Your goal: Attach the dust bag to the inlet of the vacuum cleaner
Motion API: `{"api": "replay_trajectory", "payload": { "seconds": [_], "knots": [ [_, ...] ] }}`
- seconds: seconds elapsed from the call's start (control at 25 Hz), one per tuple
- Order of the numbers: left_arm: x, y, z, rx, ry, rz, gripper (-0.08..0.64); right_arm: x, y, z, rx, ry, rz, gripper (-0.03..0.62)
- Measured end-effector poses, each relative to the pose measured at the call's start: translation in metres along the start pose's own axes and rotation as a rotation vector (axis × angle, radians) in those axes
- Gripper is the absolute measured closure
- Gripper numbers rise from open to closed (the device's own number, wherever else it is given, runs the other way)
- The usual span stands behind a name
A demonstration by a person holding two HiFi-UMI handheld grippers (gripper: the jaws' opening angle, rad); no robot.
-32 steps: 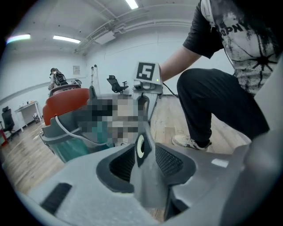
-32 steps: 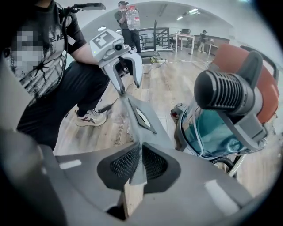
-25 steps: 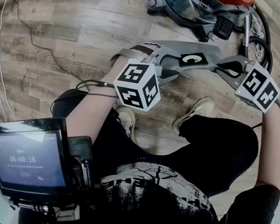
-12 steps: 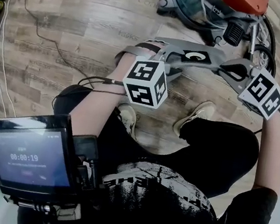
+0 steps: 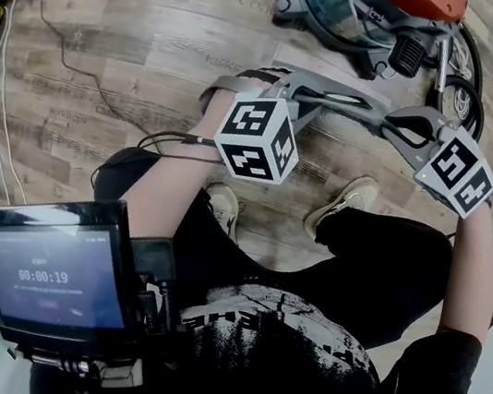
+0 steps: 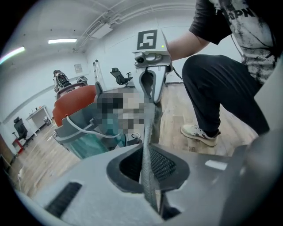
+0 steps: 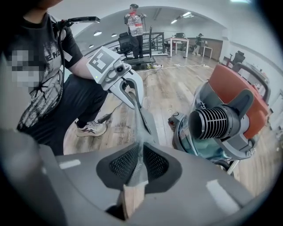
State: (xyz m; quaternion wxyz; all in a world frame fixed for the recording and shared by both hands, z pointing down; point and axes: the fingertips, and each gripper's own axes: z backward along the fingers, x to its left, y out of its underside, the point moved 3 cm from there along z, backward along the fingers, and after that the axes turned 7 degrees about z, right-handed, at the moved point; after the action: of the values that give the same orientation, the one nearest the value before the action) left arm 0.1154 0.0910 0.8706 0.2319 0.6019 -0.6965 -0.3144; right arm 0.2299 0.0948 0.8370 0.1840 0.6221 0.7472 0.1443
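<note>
Dust bag (image 5: pixel 338 95) clamped by left gripper (image 6: pixel 148 170), jaws just closed onto it, and right gripper (image 7: pixel 135 170), jaws slightly easing; vacuum cleaner (image 5: pixel 372 7) inlet not yet reached.

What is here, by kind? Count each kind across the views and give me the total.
Orange-lidded teal plastic vacuum cleaner: 1
Flat grey fabric dust bag: 1
Grey plastic tongs: 2, left tongs, right tongs
White sneakers: 2
Black screen: 1
Total: 7
</note>
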Motion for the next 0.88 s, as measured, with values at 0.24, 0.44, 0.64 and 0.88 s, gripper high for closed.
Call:
{"api": "replay_trajectory", "payload": {
  "seconds": [0.24,0.44,0.64,0.88],
  "knots": [
    [0.007,-0.008,0.000,-0.020,0.007,0.033,0.538,0.011,-0.012,0.009,-0.001,0.072,0.067,0.380],
    [-0.001,-0.017,0.002,-0.035,0.034,0.025,0.538,0.013,-0.015,0.000,0.142,0.223,0.224,0.336],
    [0.000,-0.020,0.004,-0.034,0.032,0.021,0.538,0.009,-0.022,-0.013,0.189,0.289,0.323,0.436],
    [0.002,-0.024,0.008,-0.046,0.022,0.010,0.538,0.003,-0.029,-0.008,0.197,0.319,0.340,0.555]
  ]
}}
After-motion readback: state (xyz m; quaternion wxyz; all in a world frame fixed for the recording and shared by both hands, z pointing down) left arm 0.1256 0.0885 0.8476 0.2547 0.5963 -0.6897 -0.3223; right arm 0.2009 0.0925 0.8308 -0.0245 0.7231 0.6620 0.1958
